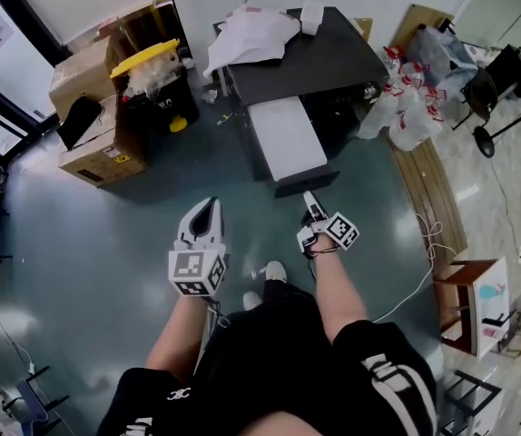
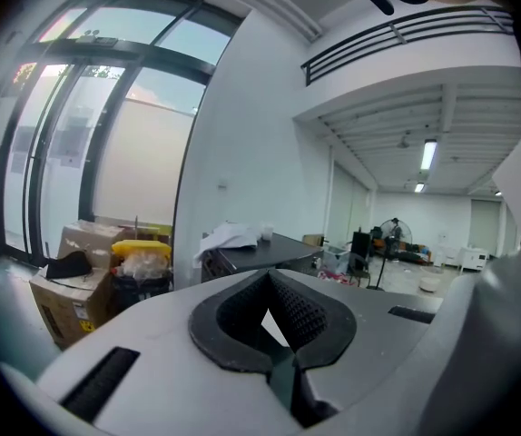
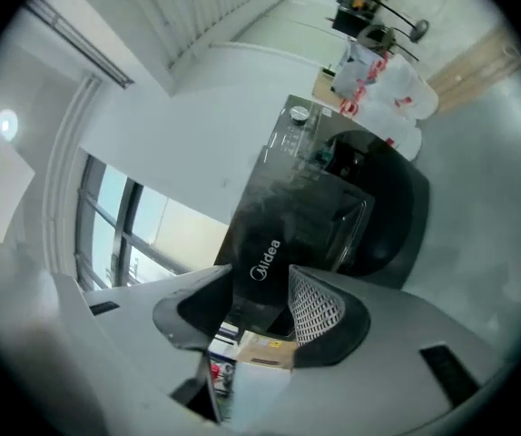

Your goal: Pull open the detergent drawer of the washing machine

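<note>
The black washing machine [image 1: 329, 57] stands ahead of me on the floor. Its detergent drawer [image 1: 286, 139] is pulled out toward me, white on top with a dark front [image 1: 308, 186]. My right gripper [image 1: 310, 200] is at that front. In the right gripper view, which is rolled, the black drawer front with the brand name [image 3: 262, 269] lies between the jaws of the right gripper [image 3: 265, 312], which are closed on it. My left gripper [image 1: 208, 207] hangs left of the drawer, apart from it. The left gripper [image 2: 274, 323] is shut and holds nothing.
A white cloth [image 1: 251, 33] lies on the machine's top. Cardboard boxes [image 1: 93, 121] and a yellow-lidded bin [image 1: 156, 80] stand to the left. Plastic bags [image 1: 406, 107], a wooden board [image 1: 433, 189], a white cable [image 1: 424, 243] and a small shelf [image 1: 469, 302] are to the right.
</note>
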`<control>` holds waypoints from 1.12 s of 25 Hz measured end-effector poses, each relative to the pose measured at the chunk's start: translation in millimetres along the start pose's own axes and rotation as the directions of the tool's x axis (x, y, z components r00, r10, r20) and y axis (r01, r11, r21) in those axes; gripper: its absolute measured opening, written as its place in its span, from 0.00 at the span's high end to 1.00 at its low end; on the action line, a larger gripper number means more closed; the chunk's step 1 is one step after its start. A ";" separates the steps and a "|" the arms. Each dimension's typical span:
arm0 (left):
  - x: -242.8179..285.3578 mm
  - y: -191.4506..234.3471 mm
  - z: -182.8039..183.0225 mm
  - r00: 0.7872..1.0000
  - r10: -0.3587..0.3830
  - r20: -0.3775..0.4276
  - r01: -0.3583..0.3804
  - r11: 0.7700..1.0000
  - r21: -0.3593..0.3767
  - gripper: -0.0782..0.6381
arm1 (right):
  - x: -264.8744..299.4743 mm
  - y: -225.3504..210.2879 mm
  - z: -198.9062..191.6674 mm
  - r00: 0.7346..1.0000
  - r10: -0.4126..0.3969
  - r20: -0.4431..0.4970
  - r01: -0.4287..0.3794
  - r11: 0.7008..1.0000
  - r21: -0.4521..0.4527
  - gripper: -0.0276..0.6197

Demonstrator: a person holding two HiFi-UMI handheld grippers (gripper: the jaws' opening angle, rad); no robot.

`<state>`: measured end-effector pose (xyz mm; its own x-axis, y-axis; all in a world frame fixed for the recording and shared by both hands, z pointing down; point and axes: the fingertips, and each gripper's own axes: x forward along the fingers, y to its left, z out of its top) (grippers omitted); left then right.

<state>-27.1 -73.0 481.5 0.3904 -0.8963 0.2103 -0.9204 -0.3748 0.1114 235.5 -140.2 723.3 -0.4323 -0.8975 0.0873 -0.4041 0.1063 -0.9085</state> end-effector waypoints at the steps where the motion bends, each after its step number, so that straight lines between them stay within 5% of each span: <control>1: -3.8 -2.5 2.5 1.000 -0.006 0.008 0.006 1.000 -0.001 0.89 | -6.5 6.9 3.2 0.999 -0.042 -0.015 0.041 0.998 -0.055 0.68; 4: -16.7 -11.6 11.4 0.999 -0.024 0.033 0.024 1.000 0.000 0.89 | -25.3 42.0 21.1 0.990 -0.141 -0.020 0.127 0.939 -0.319 0.68; 9: -35.2 -24.3 22.5 0.997 -0.055 0.063 0.055 0.998 0.006 0.89 | -50.5 151.8 53.7 0.986 -0.119 0.116 0.165 0.645 -0.746 0.75; 12: -49.6 -33.5 25.8 0.995 -0.067 0.078 0.065 0.998 0.025 0.89 | -77.2 224.7 64.8 0.973 -0.033 0.227 0.214 0.487 -0.847 0.87; 14: -57.7 -35.6 29.9 0.993 -0.075 0.090 0.072 0.997 0.035 0.89 | -94.5 268.4 65.7 0.961 0.034 0.276 0.237 0.420 -0.876 0.95; 20: -73.2 -39.0 39.0 0.989 -0.092 0.116 0.087 0.995 0.046 0.89 | -134.2 337.8 50.7 0.941 0.145 0.305 0.237 0.361 -0.902 0.95; 28: -81.3 -47.2 41.5 0.985 -0.113 0.130 0.106 0.993 0.058 0.89 | -144.5 356.5 39.4 0.944 0.165 0.287 0.213 0.362 -0.908 0.95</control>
<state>-16.3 7.7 418.8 0.4855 -0.8716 0.0682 -0.8736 -0.4806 0.0764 185.7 10.6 370.7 -0.2429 -0.9523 -0.1849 -0.9700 0.2356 0.0605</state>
